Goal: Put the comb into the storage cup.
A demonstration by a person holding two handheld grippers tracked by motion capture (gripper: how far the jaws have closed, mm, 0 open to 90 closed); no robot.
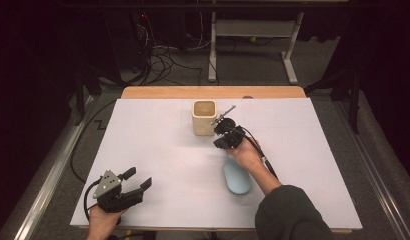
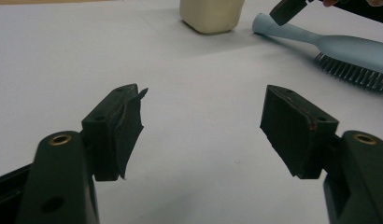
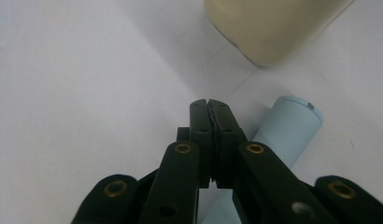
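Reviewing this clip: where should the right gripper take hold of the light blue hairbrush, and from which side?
Grip the hairbrush by its round handle, probably from above with the jaws straddling it. The handle lies flat, bare and narrow, pointing toward the cream cup; the head is wider, with bristles along one side. The right gripper is shut beside the handle and must open first.

You're working in a lab or test room, not a home. Your wooden table [image 1: 213,92] is covered by a plain white sheet [image 1: 158,150] that serves as a clean work surface. Around it the room is kept dark, with grey carpet floor [image 1: 253,67] beyond. Loose black cables [image 1: 163,62] trail across that floor, and the white metal frame of another desk [image 1: 288,50] stands behind your table.
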